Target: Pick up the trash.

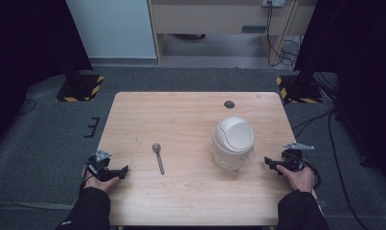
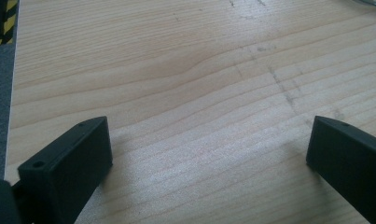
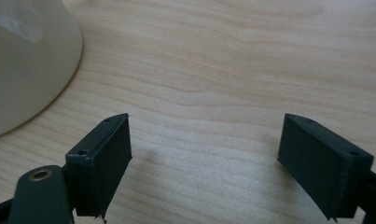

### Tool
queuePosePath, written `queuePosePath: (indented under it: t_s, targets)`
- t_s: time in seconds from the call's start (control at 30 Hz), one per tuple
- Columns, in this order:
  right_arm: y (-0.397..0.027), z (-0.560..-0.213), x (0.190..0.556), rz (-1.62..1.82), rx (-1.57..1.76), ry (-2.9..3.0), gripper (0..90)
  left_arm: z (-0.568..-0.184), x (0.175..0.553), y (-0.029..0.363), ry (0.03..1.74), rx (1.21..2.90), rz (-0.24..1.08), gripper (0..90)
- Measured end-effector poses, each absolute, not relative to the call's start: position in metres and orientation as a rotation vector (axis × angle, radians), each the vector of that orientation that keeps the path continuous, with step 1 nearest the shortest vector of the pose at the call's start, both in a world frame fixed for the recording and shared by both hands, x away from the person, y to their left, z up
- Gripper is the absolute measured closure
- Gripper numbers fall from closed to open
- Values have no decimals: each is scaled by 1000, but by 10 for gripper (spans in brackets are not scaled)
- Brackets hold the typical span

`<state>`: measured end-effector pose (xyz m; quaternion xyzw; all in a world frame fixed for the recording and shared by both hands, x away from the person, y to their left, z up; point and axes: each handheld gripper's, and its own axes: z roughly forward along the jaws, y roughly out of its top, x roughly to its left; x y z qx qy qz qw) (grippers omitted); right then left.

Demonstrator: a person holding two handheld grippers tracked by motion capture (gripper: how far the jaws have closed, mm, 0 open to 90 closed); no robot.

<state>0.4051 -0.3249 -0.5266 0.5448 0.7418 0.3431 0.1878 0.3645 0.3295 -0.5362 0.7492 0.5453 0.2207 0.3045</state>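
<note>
The left tongs [image 1: 124, 169] and right tongs [image 1: 268, 161] rest at opposite counter [image 1: 190, 110] edges, both spread wide and holding nothing. Between them lie the spoon [image 1: 158, 155], nearer the left, and the swing-lid bin [image 1: 233, 143], just beside the right; this likely gives each hand one reachable item.

Black sleeves [image 1: 87, 211]; black grippers, apparently grey plates [image 1: 103, 154].
</note>
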Motion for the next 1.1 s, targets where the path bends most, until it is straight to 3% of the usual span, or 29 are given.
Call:
queuePosePath:
  t_s: [0.4, 0.67, 1.1]
  targets:
    - [-313, -489, 398, 1200, 1355, 1963, 76, -536, 364, 329, 1445, 1985, 586, 0]
    - [-314, -472, 392, 1250, 1318, 1878, 70, -536, 365, 329, 1443, 1985, 580, 2]
    - [-312, -452, 386, 1300, 1288, 1774, 64, -530, 365, 325, 1426, 1988, 519, 114]
